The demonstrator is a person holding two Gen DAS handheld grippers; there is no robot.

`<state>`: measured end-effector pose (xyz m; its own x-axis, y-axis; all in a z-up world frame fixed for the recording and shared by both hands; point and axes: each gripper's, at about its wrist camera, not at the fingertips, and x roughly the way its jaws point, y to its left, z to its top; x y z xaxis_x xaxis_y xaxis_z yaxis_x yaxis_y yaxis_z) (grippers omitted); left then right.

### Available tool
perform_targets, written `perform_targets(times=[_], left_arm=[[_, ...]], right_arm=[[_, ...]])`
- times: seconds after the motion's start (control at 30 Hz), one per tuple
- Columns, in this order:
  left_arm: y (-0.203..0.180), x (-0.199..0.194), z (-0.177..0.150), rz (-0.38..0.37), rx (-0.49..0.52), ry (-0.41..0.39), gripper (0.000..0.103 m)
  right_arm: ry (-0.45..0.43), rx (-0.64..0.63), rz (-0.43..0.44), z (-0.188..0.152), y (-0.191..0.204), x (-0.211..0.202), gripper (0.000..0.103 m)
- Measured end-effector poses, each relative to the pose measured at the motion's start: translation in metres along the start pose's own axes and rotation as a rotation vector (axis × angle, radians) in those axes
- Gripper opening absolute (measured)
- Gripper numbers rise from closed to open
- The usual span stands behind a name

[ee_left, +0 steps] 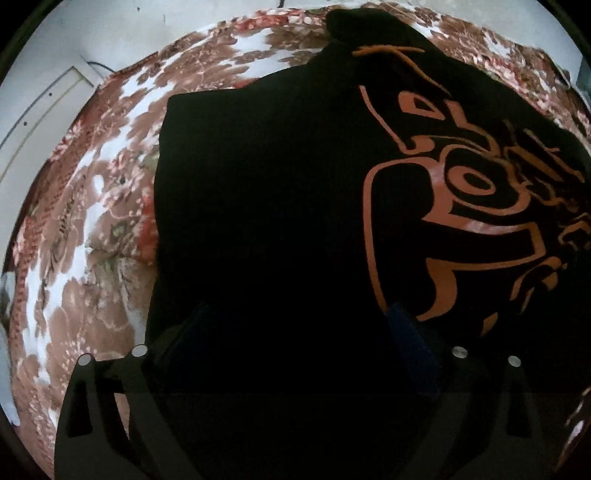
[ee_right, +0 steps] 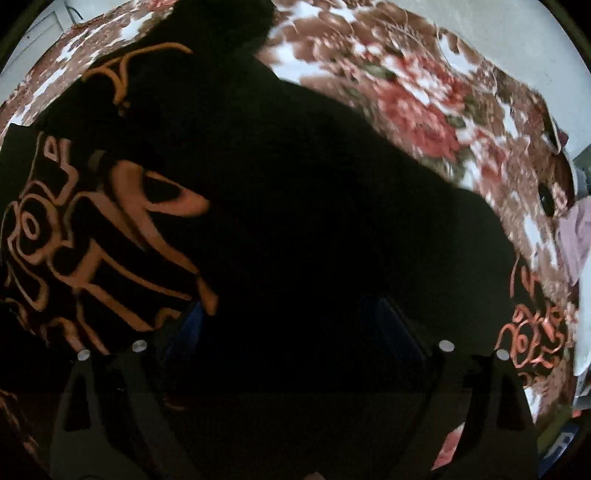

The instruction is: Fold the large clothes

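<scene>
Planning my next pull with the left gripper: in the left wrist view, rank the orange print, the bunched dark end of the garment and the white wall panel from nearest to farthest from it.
1. Orange print: right, just ahead of the left gripper.
2. Bunched dark end: far end of the garment, top centre.
3. White wall panel: beyond the floral blanket, upper left.

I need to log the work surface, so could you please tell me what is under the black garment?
The black garment with the orange print lies on a floral bedspread, which shows all round it. Anything directly beneath the cloth is covered.
</scene>
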<state>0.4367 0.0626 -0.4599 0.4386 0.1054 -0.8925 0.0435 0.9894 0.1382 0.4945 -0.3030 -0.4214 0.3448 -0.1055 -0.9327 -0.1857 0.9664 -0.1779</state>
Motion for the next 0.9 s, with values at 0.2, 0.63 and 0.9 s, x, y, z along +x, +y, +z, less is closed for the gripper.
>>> perform_targets(times=[0.2,0.63,0.9], left_arm=[[-0.009,-0.029,0.015,0.049,-0.041,-0.016,0.096],[-0.167,-0.102,0.056,-0.329,-0.307,-0.067,0.096],[-0.304,-0.121,0.07,-0.352,-0.009,-0.105,0.096]], right_arm=[[-0.046,0.062,0.123,-0.014,-0.029,-0.023,0.095],[-0.017,0.243,0.136,-0.084,-0.183,-0.061,0.097],[0.005,0.467,0.13,-0.135,-0.305,-0.061,0.097]])
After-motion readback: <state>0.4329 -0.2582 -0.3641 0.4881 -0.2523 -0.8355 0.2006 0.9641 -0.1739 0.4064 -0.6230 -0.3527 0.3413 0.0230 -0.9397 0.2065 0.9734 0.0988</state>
